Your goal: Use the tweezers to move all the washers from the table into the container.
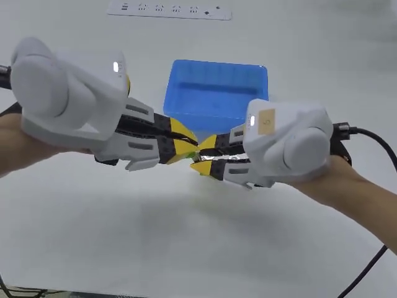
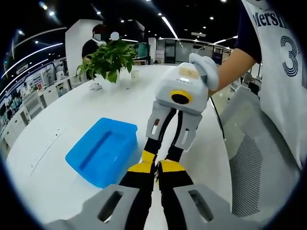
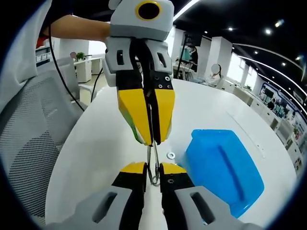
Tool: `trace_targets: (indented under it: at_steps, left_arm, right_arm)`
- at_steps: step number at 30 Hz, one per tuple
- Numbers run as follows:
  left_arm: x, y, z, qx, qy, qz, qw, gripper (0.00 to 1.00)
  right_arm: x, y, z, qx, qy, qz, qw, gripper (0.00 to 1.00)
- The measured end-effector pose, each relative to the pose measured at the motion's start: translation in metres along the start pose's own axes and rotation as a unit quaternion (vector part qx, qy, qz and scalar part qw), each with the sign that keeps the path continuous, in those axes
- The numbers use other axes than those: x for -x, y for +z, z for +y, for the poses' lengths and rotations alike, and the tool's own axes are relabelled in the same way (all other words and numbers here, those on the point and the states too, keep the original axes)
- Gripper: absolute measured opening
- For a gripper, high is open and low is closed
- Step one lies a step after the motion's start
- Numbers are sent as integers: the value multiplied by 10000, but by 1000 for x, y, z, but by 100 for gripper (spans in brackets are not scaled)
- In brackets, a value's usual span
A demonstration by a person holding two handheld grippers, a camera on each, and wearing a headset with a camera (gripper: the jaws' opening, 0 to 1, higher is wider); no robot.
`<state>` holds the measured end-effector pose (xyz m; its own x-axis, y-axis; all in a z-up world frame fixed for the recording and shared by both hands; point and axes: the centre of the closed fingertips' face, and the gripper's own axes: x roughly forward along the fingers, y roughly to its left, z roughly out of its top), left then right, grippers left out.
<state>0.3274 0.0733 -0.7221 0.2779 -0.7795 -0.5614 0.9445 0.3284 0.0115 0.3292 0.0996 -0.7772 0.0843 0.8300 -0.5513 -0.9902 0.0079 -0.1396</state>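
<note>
Tweezers (image 3: pixel 152 160) pinched from both ends: right gripper (image 3: pixel 153 168) jaws pressed on the looped end, left gripper (image 3: pixel 151 142) jaws pressed on the other, most of the metal hidden between yellow pads. Washer (image 3: pixel 171 155) flat on the table (image 3: pixel 96 158), just beside the tweezers, apart from them. Blue container (image 3: pixel 225 167) beyond the washer; in head view, near edge hidden behind both grippers, tweezers hard to make out.
</note>
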Motion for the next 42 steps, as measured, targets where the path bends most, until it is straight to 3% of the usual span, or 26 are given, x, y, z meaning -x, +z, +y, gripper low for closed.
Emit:
trace_targets:
  at_steps: [23,38,42]
  left_arm:
    - [-3,1,5,182,7,174,9997,7]
    - [-5,1,1,205,8,385,9990,7]
    - [3,8,0,247,13,291,9993,7]
  right_arm:
    - [-2,-2,0,-331,88,59,9994,11]
    - [-1,-3,2,-183,39,128,9997,10]
    - [4,5,2,-179,0,75,9998,10]
